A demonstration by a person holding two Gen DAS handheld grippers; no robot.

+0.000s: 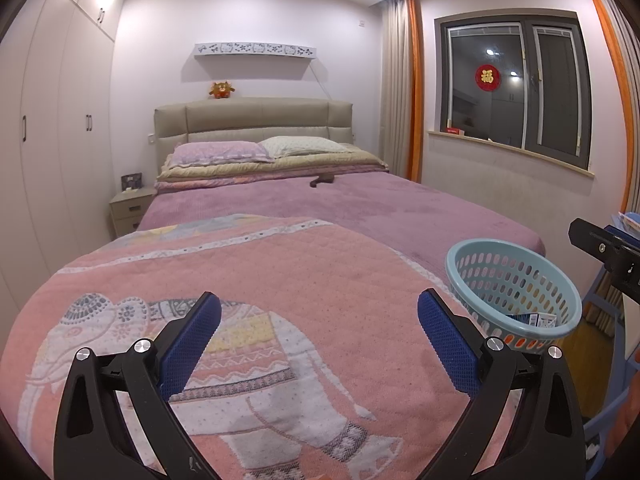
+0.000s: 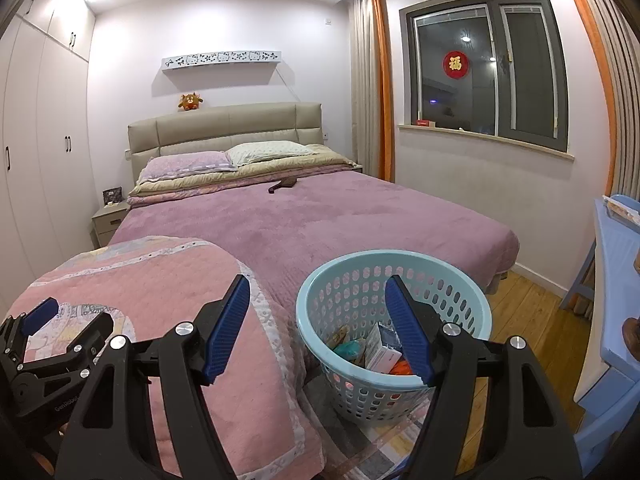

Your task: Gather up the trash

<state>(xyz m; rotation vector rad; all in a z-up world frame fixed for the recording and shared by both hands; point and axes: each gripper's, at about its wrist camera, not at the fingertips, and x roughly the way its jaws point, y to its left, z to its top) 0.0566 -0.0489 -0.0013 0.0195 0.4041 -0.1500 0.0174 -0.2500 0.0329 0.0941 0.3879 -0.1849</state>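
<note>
A light blue perforated basket (image 2: 456, 288) stands at the foot of the bed, also in the left wrist view (image 1: 480, 254). It holds trash: a white box (image 2: 383, 354), a teal wad (image 2: 347, 349) and something orange (image 2: 400, 369). My right gripper (image 2: 318, 292) is open and empty, its right finger over the basket's mouth. My left gripper (image 1: 320, 304) is open and empty above the pink elephant quilt (image 1: 256, 280); it also shows in the right wrist view (image 2: 60, 320). A small dark object (image 1: 322, 179) lies far up on the purple bedspread.
The bed (image 2: 304, 216) fills the middle, with pillows (image 2: 224, 158) and a beige headboard. White wardrobes (image 1: 52, 120) line the left wall, a nightstand (image 1: 130, 208) beside them. A blue table (image 2: 612, 280) and chair stand at right on the wooden floor. A window is at right.
</note>
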